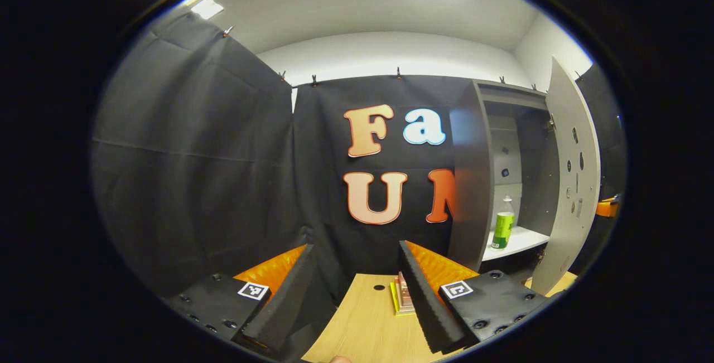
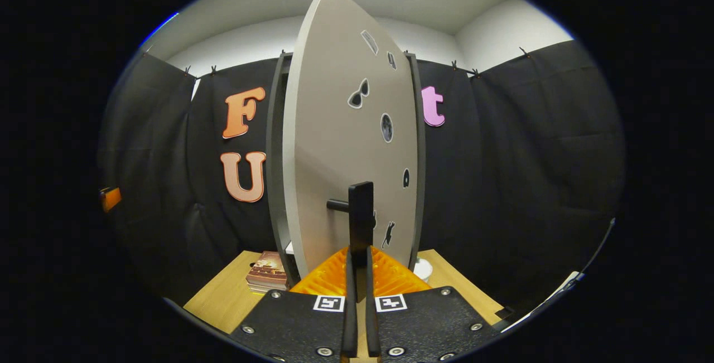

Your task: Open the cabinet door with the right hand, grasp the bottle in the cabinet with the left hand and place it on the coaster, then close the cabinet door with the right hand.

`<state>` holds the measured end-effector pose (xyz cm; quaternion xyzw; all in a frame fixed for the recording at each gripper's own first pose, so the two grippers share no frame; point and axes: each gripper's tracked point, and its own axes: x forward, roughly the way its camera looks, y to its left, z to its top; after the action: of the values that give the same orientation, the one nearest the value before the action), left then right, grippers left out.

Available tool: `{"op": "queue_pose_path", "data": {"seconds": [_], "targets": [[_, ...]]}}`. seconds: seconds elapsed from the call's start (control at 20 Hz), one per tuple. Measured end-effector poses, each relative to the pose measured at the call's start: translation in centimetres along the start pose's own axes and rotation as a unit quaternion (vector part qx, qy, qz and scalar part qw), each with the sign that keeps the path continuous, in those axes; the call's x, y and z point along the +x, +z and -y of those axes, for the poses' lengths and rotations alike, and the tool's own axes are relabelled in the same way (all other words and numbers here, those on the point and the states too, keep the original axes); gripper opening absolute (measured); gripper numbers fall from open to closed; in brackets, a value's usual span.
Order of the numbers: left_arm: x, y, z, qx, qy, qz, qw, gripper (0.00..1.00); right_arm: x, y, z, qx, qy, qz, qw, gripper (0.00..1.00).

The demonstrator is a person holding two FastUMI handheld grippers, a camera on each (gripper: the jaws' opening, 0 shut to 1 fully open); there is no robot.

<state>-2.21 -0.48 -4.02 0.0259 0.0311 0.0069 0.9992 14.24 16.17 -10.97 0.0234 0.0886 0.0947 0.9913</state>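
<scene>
The grey cabinet [image 1: 471, 184] stands at the right of the left gripper view with its door [image 1: 572, 184] swung wide. Inside, a clear bottle [image 1: 503, 228] with a green label stands upright on the white shelf [image 1: 524, 238]. My left gripper [image 1: 355, 246] is open and holds nothing, well short of the cabinet and to its left. In the right gripper view the door [image 2: 346, 145] fills the middle, and my right gripper [image 2: 360, 254] is shut on the lower end of its black handle [image 2: 361, 209]. A small white round thing [image 2: 424, 268], perhaps the coaster, lies on the table behind the door.
A stack of books [image 1: 403, 295] lies on the wooden table [image 1: 362, 324] ahead of my left gripper, and the same books [image 2: 268, 271] sit beside the cabinet base. Black cloth walls close in all round. An orange part of the other gripper [image 1: 607, 207] shows past the door.
</scene>
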Motion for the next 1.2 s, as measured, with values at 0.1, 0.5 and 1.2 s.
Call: {"op": "queue_pose_path", "data": {"seconds": [0.1, 0.5, 1.2], "targets": [[0.0, -0.1, 1.0, 0.001, -0.007, 0.000, 1.000, 0.93, -0.3, 0.0, 0.7, 0.003, -0.013, 0.002, 1.000, 0.02], [1.5, -0.4, 5.7, -0.006, -0.032, -0.006, 0.999, 0.93, -0.4, -0.1, 3.4, 0.003, -0.046, 0.000, 0.999, 0.01], [3.6, -0.8, 17.8, -0.022, -0.080, -0.016, 0.996, 0.94, -0.4, -0.2, 6.9, 0.010, -0.049, 0.005, 0.999, 0.01]]}}
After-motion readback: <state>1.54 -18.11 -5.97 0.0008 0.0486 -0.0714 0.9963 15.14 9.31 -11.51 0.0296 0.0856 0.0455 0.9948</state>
